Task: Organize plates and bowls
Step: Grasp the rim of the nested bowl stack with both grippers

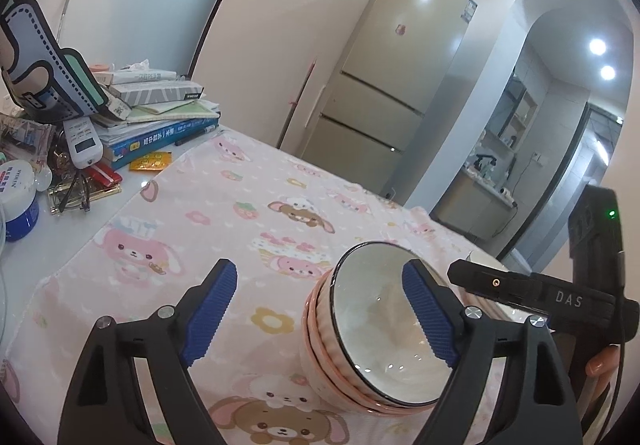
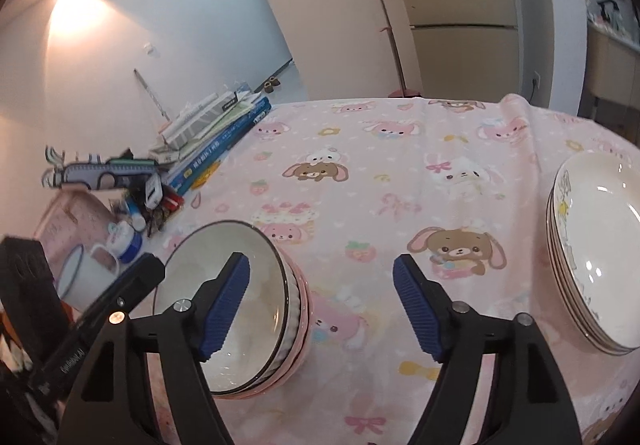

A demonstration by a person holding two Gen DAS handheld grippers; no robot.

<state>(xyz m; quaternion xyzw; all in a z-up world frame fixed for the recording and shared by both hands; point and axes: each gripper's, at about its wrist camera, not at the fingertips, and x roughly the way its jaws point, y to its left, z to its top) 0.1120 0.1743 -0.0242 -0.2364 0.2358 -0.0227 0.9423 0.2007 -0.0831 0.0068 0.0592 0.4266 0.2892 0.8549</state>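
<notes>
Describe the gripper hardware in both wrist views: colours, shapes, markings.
The left gripper and right gripper match: black angular plastic arms with triangular cut-outs, silver round screw heads, and jaws faced with blue ribbed pads. Seen from the left view, the right unit's black body reads "DAS", shows a green LED and carries a thin black cable.

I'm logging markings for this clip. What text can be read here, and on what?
"DAS": on the right gripper's black body, seen from the left wrist view.
Blue book cover: Chinese characters, too blurred to read.
White jar label, fridge badge, remote: too small to read.
</notes>
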